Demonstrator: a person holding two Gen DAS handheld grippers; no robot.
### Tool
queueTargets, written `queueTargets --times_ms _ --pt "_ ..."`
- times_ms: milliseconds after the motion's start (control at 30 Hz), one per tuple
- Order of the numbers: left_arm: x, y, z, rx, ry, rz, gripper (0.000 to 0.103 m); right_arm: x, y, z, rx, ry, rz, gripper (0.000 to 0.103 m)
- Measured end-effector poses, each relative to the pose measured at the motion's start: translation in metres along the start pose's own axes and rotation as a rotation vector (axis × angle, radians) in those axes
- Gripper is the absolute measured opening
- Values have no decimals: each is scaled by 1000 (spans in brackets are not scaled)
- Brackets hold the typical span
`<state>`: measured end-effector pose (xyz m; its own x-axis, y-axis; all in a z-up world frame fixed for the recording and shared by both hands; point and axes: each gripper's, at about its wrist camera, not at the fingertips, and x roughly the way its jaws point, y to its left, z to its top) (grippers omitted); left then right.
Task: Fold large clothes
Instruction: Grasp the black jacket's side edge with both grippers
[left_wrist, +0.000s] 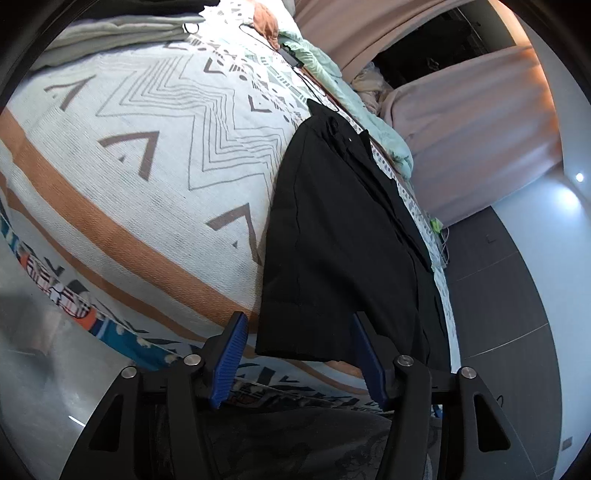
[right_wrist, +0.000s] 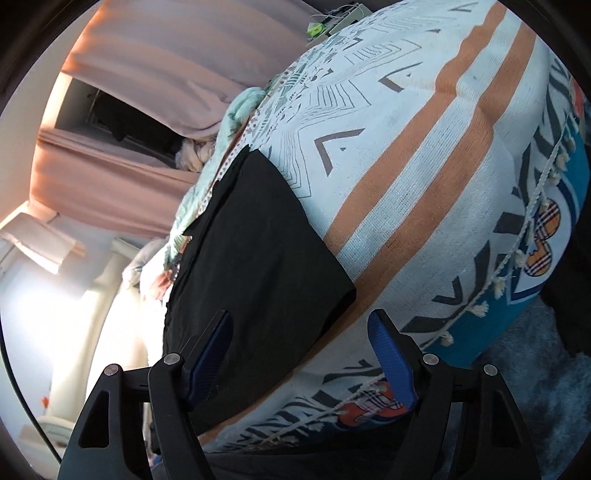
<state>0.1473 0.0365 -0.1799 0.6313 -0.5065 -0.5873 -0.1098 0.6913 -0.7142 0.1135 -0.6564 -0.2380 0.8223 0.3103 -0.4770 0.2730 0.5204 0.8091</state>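
Observation:
A black garment (left_wrist: 343, 236) lies flat on the patterned bedspread (left_wrist: 147, 166), folded lengthwise, with a collar and a small white button at its far end. My left gripper (left_wrist: 299, 354) is open, its blue pads on either side of the garment's near hem, not touching it. In the right wrist view the same black garment (right_wrist: 255, 258) stretches away along the bed's left side. My right gripper (right_wrist: 303, 354) is open over the garment's near corner, with the jaws wide apart and empty.
The bedspread (right_wrist: 424, 166) has orange stripes and grey zigzags, with a tasselled edge. Folded pale clothes (left_wrist: 122, 33) are stacked at the far left. A mint blanket (left_wrist: 332, 74) and a black cable lie along the far side. Pink curtains (left_wrist: 461, 122) hang beyond the bed.

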Motion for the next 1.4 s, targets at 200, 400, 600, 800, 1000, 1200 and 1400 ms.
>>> queueTargets --times_ms 200,400,600,800,1000,1200,1400 --pt "7 2 2 -38 16 -15 25 9 1 5 2 -1 51 70" --pt "-11 -2 9 -60 -24 -140 13 -1 9 16 33 -31 248 31" --pt "-23 0 19 -93 -58 -178 10 -11 24 23 -33 -77 228 30" --pt "-22 -5 28 -81 -70 -150 9 -10 23 25 -33 -122 170 6" --pt "-1 0 23 -102 10 -93 12 -21 24 32 -56 -144 131 8" --pt "-1 1 17 -87 1 -104 71 -8 6 27 -13 -101 71 69" --pt "4 7 17 -113 -4 -129 71 0 -4 25 10 -85 131 70"
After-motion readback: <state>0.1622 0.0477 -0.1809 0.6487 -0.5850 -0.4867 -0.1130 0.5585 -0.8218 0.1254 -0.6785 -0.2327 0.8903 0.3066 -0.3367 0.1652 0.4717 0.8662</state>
